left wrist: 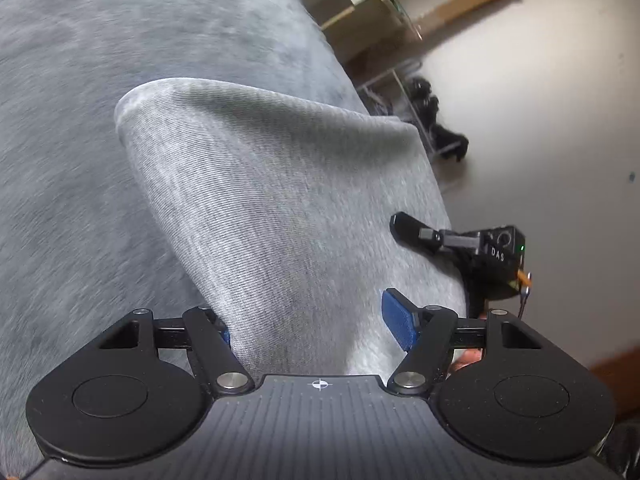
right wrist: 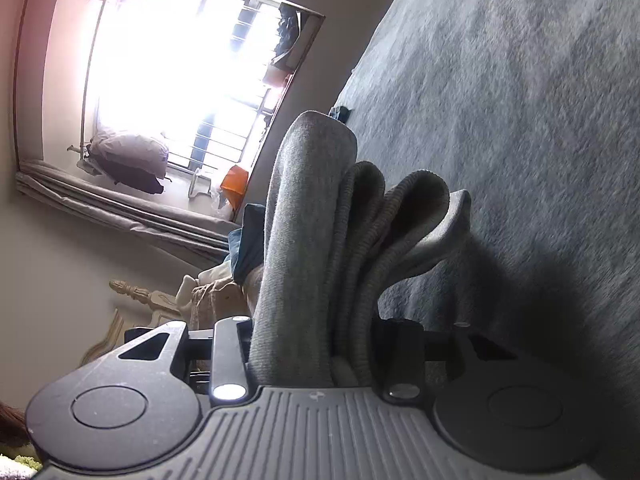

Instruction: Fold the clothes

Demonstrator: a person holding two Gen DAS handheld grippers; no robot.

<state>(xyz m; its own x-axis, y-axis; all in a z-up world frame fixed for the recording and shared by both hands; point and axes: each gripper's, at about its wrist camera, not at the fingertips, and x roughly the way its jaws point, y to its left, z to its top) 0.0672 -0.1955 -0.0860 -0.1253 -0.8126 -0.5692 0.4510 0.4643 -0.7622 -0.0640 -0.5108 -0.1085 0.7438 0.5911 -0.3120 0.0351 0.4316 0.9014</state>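
Up above the gray bed cover [left wrist: 60, 120], the left gripper [left wrist: 316, 332] stood wide apart around the gray garment [left wrist: 260, 200], while the right gripper [right wrist: 316, 344] squeezed its bunched folds tight.

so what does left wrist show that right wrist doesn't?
Left wrist only: the right tool pinching the grey garment's far edge, and a wire rack on the floor. Right wrist only: a bright barred window and bunched layers of garment in its jaws. Both: the same garment over a grey bedspread.
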